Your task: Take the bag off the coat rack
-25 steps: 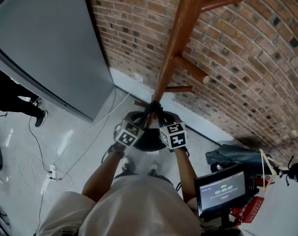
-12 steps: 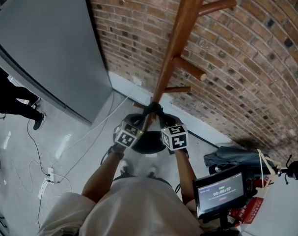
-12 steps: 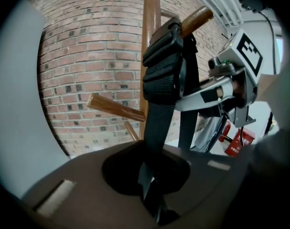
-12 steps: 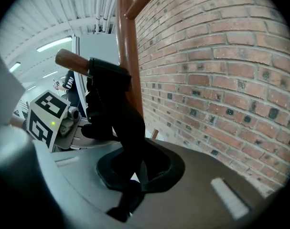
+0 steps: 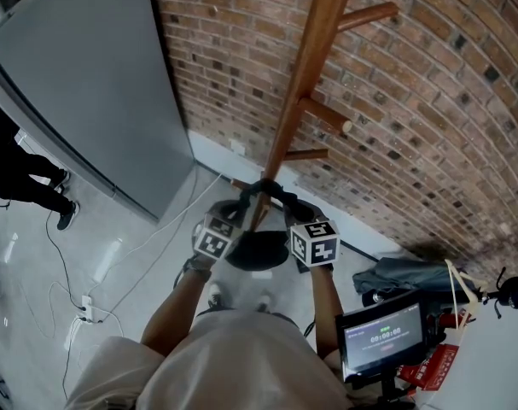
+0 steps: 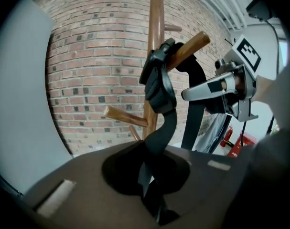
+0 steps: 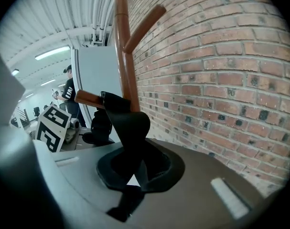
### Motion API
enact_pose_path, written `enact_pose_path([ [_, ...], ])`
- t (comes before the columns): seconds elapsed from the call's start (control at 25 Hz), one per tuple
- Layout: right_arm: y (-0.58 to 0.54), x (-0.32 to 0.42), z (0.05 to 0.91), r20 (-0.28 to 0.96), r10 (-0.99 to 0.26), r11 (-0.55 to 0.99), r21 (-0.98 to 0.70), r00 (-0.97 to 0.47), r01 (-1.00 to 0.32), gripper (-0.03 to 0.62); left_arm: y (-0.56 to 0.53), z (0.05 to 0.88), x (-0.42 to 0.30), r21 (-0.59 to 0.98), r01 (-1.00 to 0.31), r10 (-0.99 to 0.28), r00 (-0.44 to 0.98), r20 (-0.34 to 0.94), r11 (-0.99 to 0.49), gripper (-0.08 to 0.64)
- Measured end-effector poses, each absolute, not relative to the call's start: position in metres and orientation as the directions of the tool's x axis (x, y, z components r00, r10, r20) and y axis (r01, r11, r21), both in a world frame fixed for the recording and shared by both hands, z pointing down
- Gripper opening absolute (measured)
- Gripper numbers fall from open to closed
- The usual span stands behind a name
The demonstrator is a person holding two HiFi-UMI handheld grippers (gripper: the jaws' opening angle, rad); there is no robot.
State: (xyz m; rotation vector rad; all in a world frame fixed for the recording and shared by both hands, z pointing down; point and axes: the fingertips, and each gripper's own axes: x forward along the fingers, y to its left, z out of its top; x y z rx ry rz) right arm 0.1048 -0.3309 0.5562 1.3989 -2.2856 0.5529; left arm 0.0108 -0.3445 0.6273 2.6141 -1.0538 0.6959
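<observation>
**Both grippers clamped on the strap, bag not yet off its peg**

At the far left a grey panel (image 5: 79, 84) stood against the brick wall (image 5: 446, 109), well apart from the work.

The left gripper (image 6: 154, 194) had its jaws closed tight on 1 run of the bag's black strap (image 6: 159, 89). From the pinch the strap rose steeply to the peg (image 6: 190, 44) it was looped over. Gripping low on the strap probably left enough free length above to lift the loop.

In the middle, the coat rack (image 5: 310, 58) leaned up the wall in the head view. The dark body of the bag (image 5: 257, 253) seemed to hang just below and between the 2 marker cubes. The bag's weight therefore appeared to rest on the peg.

The right gripper (image 7: 133, 185) was likewise shut on the other run of the strap, which climbed from its jaws to the same peg. Holding 1 run on each side probably kept the loop spread, so it could slide outward along the upward-tilted peg without snagging at the tip.

At the far right a small screen (image 5: 382, 338) sat near the person's elbow, clear of the lift.
</observation>
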Motion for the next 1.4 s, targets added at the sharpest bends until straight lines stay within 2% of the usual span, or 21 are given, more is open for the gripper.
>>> enact_pose_path([
  [0.76,-0.301,0.096,0.437,0.368,-0.799,0.466,-0.123,-0.476,-0.876,0.003,-0.323,0.520,-0.027,0.066,-0.735,-0.668,0.646,0.369,-0.675,0.003],
  [0.96,-0.293,0.093,0.404,0.299,-0.804,0.500,-0.124,-0.513,-0.857,0.003,-0.318,0.484,-0.040,0.129,-0.741,-0.685,0.662,0.303,-0.659,0.003],
  [1.16,-0.287,0.093,0.378,0.218,-0.795,0.532,-0.194,-0.565,-0.824,0.003,-0.314,0.448,-0.050,0.165,-0.740,-0.705,0.672,0.224,-0.652,0.003],
  [1.4,-0.279,0.092,0.356,0.174,-0.784,0.567,-0.189,-0.596,-0.801,0.003,-0.308,0.413,-0.059,0.182,-0.738,-0.726,0.674,0.139,-0.650,0.003],
])
